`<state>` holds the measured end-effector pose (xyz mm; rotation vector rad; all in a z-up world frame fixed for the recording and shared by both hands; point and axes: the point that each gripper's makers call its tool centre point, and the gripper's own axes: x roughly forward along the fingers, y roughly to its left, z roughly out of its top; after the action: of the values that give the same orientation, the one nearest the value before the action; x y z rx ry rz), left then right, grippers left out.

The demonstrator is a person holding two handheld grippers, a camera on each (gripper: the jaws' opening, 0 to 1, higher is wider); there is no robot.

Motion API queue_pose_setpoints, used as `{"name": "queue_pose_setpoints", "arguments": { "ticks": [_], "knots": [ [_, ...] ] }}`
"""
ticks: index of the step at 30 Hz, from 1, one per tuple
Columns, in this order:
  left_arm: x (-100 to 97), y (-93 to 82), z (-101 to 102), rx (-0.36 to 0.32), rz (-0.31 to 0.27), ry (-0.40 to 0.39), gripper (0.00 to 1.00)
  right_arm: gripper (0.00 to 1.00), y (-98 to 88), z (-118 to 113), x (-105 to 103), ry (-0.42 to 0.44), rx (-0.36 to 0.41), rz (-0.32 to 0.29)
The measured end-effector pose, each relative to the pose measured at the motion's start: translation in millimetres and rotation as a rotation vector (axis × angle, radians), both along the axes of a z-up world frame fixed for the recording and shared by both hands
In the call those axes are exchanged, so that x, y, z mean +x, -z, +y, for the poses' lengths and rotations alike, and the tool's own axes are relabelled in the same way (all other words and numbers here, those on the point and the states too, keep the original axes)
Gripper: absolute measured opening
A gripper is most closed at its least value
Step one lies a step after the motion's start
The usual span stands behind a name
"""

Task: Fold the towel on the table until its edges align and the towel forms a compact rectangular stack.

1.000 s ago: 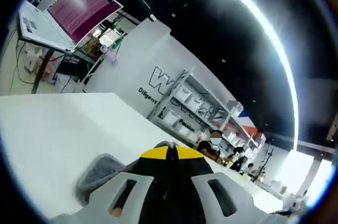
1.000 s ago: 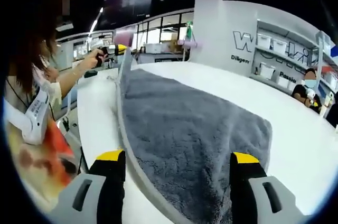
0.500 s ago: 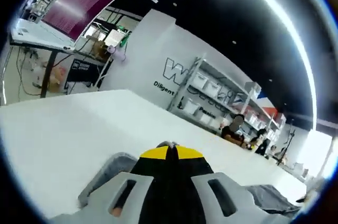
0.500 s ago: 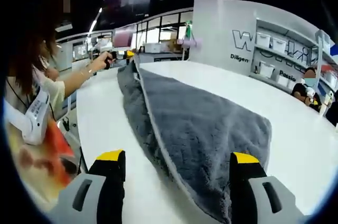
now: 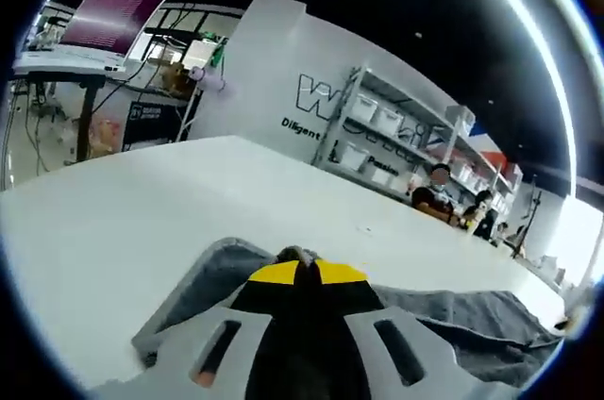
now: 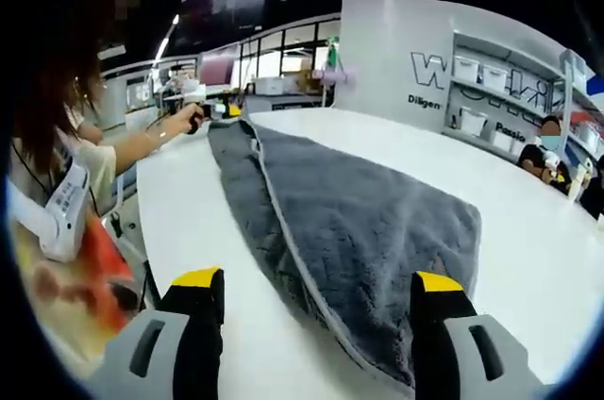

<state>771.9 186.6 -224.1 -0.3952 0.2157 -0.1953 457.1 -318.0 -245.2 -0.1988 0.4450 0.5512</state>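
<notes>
Left gripper view: we hold a towel corner pinched.
Our left tool [image 5: 297,277] is clamped tight on the grey towel [image 5: 472,310], which trails rightward over the white bench [image 5: 142,202]; shelving stands far behind.

Right gripper view: our right tool [image 6: 316,301] gapes wide, holding nothing. The towel [image 6: 359,221] lies directly ahead, long axis running away toward our left hand [image 6: 184,120]. We judge the right tool nearer the near edge, nothing blocking.

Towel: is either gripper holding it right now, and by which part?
Left gripper is shut on the towel, pinching its far corner, as seen in both views. Right gripper is open with nothing between its jaws; it holds nothing.
</notes>
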Motion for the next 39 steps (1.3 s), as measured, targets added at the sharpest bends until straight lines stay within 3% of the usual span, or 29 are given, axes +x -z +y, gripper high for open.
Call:
{"name": "queue_pose_setpoints", "arguments": {
  "ticks": [3, 12, 18, 26, 31, 34, 39],
  "knots": [
    [-7.6, -6.7, -4.6, -0.016, -0.017, 0.019, 0.29, 0.82, -0.4, -1.7, -2.4, 0.005, -0.003, 0.000],
    [-39.0, -48.9, -23.4, -0.011, -0.146, 0.126, 0.65, 0.82, 2.6, -2.1, -5.8, 0.022, -0.007, 0.005],
    [-73.7, -49.5, -40.2, 0.035, -0.128, 0.263, 0.88, 0.82, 2.4, -4.2, -7.2, 0.031, -0.010, 0.005],
    [-124.5, -43.9, -62.4, 0.105, -0.121, 0.396, 0.99, 0.82, 5.3, -8.4, -7.1, 0.042, -0.007, 0.011],
    [-150.2, -40.0, -74.5, 0.121, -0.131, 0.464, 0.99, 0.82, 7.2, -13.5, -8.4, 0.050, -0.002, 0.010],
    [-160.1, -34.9, -75.4, 0.153, -0.124, 0.472, 0.99, 0.82, 7.7, -19.9, -10.6, 0.062, 0.001, 0.009],
    [-167.3, -26.6, -72.9, 0.142, -0.098, 0.477, 0.99, 0.79, 9.8, -37.3, -19.4, 0.080, -0.044, 0.007]
  ]
}}
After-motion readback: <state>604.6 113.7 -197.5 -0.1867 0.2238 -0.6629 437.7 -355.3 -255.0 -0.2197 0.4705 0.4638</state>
